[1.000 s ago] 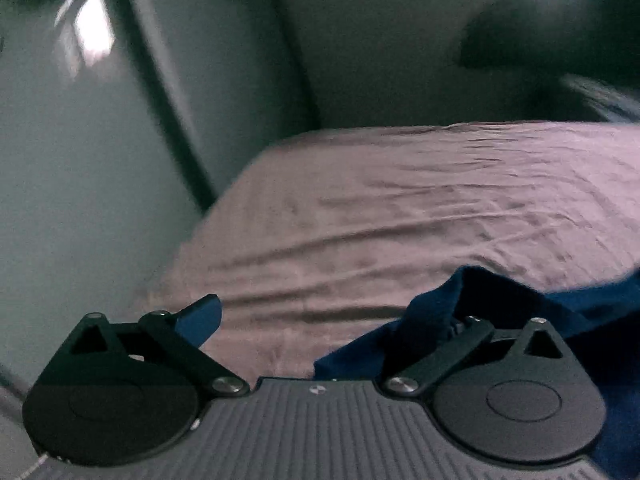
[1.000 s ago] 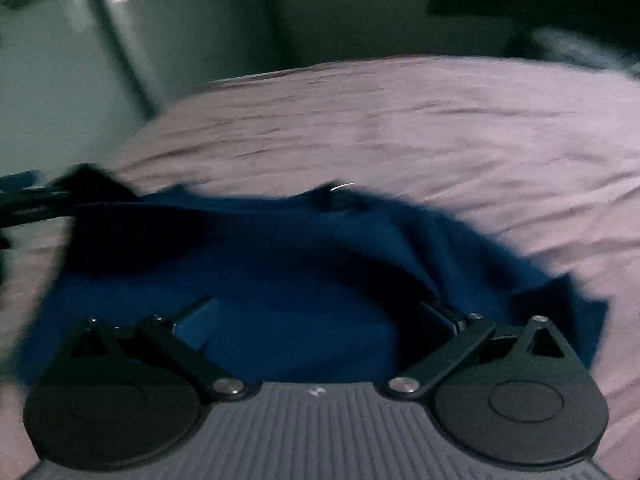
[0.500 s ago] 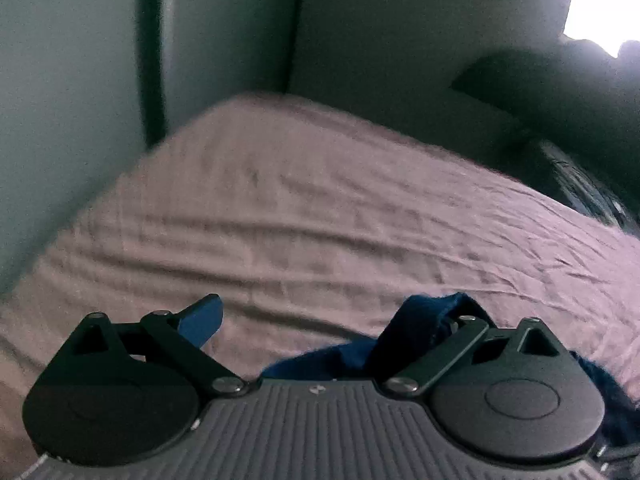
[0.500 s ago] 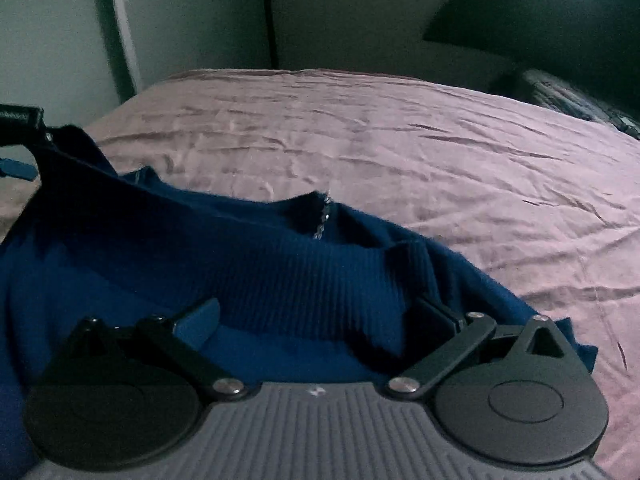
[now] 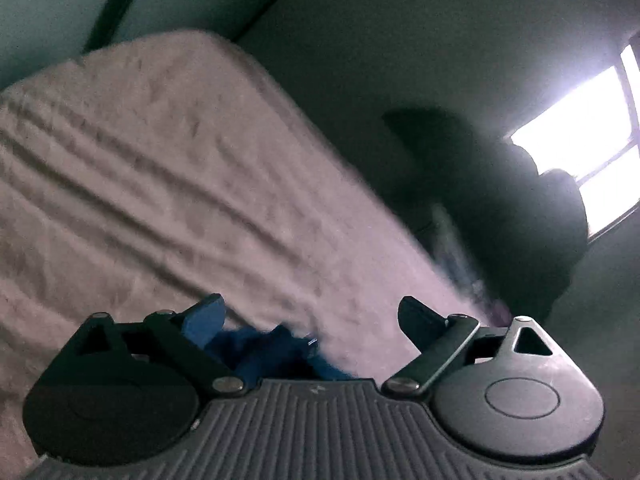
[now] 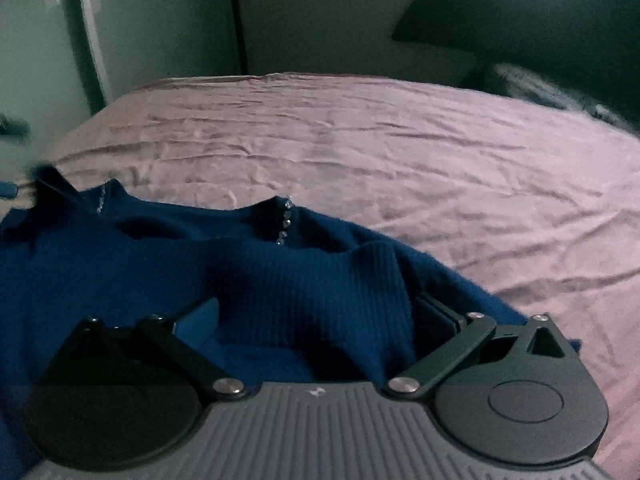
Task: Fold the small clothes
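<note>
The blue knitted sweater (image 6: 248,280) lies crumpled on the near left part of a bed covered with a mauve sheet (image 6: 400,160). Its neckline, edged with small shiny beads (image 6: 285,222), points toward the far side of the bed, and its long axis appears to run left to right across the near edge.

The right hand-held gripper (image 6: 316,320) sits directly over the garment, angled downward, with a ridge of ribbed fabric rising between its spread fingers; the right finger is partly buried in a fold, so whether it pinches the cloth cannot be told. This hand is the nearer one to the bulk of the sweater.

The left hand-held gripper (image 5: 312,320) is wide apart but beginning to close, with only a small bunch of blue fabric (image 5: 272,350) low between its fingers, untouched by the pads.
</note>
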Demonstrator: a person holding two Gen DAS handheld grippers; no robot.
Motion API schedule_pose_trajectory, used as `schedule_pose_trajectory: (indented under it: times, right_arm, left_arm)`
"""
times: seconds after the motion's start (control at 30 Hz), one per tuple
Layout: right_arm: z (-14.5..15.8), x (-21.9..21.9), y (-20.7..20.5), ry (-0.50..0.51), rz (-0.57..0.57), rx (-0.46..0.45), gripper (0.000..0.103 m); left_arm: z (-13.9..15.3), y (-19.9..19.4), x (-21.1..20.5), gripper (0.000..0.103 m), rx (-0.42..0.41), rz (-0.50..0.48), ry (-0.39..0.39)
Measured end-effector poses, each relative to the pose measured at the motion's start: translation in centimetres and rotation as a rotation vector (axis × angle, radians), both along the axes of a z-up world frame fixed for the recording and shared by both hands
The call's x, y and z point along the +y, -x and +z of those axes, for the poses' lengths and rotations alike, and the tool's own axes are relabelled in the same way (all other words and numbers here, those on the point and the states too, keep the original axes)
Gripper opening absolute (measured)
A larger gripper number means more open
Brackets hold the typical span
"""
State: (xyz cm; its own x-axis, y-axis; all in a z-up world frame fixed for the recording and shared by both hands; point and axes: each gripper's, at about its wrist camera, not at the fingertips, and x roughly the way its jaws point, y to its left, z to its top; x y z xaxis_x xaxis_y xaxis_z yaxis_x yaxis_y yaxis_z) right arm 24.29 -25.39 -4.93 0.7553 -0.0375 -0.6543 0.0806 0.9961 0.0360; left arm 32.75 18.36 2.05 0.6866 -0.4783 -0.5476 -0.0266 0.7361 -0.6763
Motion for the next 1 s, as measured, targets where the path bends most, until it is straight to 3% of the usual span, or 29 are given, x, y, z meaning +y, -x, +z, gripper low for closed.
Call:
schedule_pose_trajectory:
  times: [0.07,0.17,0.23,0.33,0.4,0.47,0.57,0.67,0.77,0.87,1.0]
  right_arm:
    - [0.0,0.1,0.0,0.006,-0.003,-0.008,0.103]
    - [0.8,0.9,1.2,0.022,-0.038,-0.047,0.103]
    - [1.8,2.0,2.6,0.031,0.023,-0.097,0.103]
    - [1.9,3.6,2.7,0.052,0.154,-0.047,0.103]
    - [0.9,3.9,1.9,0.104,0.132,0.026,0.103]
    - [0.9,2.9,1.9,0.076,0.052,0.023,0.103]
    - [2.5,3.0,3.9,0.130,-0.061,-0.035,0.103]
    - [3.6,4.3,7.2,0.155,-0.006,-0.079,0.103]
    - [3.3,4.4,10.3,0.102,0.015,-0.067,0.103]
    - [2.9,3.0,13.3,0.036,-0.042,-0.077,0.103]
    - [2.1,0.1,17.6,-0.108,-0.116,-0.087,0.103]
  left_arm:
    - [1.3,1.0,-0.8,0.096,-0.042,-0.028,-0.096]
    - [2.0,3.3,-4.8,0.095,-0.105,-0.158,-0.424]
    - [1.1,5.7,-7.8,0.095,-0.180,-0.267,-0.625]
    - [-1.7,8.4,-10.8,0.093,-0.234,-0.371,-0.777]
    - [-4.3,9.3,-11.5,0.088,-0.178,-0.377,-0.822]
    - [-5.8,9.8,-11.7,0.087,-0.141,-0.331,-0.844]
    - [-5.4,12.4,-11.2,0.090,-0.153,-0.285,-0.818]
    - [-5.0,14.6,-10.5,0.093,-0.169,-0.240,-0.844]
    - [-4.5,16.7,-9.1,0.093,-0.169,-0.205,-0.816]
    - [-4.5,18.3,-7.1,0.092,-0.148,-0.207,-0.745]
    - [-5.5,20.0,-5.3,0.080,-0.129,-0.211,-0.692]
